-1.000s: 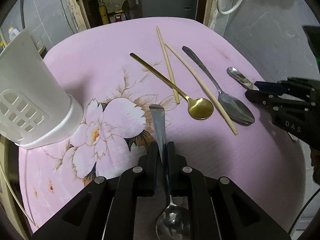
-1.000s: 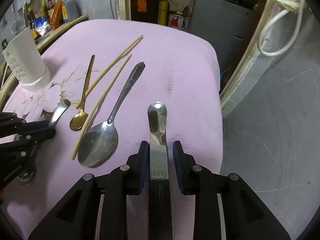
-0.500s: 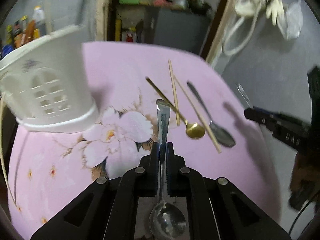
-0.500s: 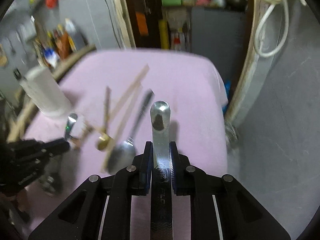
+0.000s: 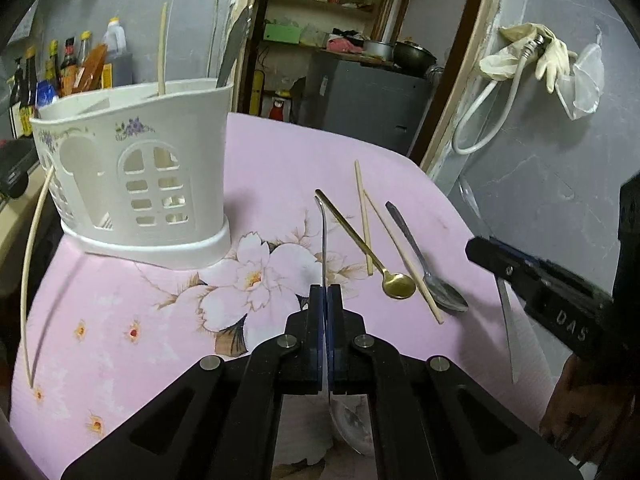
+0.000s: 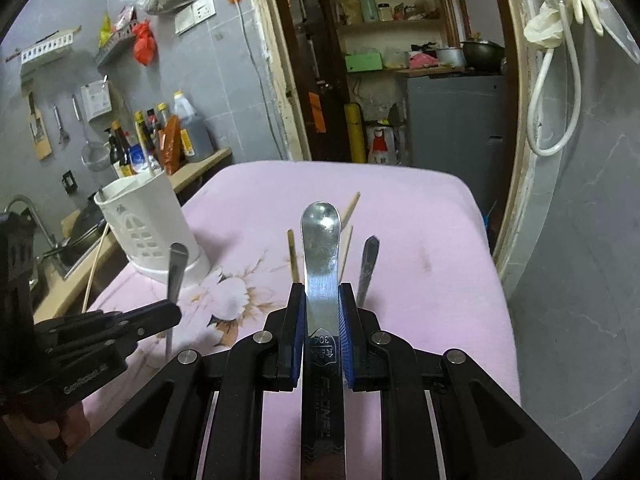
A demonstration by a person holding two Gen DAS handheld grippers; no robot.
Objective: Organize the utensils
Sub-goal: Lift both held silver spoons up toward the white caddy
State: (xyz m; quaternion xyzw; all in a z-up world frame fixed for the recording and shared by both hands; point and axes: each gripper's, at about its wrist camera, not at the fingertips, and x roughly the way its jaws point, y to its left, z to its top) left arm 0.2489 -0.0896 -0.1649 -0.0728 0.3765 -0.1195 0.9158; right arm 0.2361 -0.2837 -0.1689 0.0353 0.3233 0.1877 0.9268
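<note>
Grey tiled wall [image 6: 208, 80], dark doorway shelves [image 6: 384, 20], grey cabinet [image 6: 452, 120]

- Left gripper [image 5: 325, 292] clamped tight on a steel spoon [image 5: 324, 240], handle poking forward over the pink floral cloth [image 5: 160, 320].
- White utensil holder [image 5: 132, 176] stands left.
- Gold spoon [image 5: 396, 285], chopsticks [image 5: 400, 256] and another spoon [image 5: 444, 298] lie right.

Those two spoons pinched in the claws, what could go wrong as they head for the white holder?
1. The left claw grips its spoon by the thin edge of the handle, so it could twist or slip out.
2. The white holder already holds a chopstick, which a dropped-in spoon may knock.
3. The right claw carries its wide spoon close to the left one; the two might collide.
</note>
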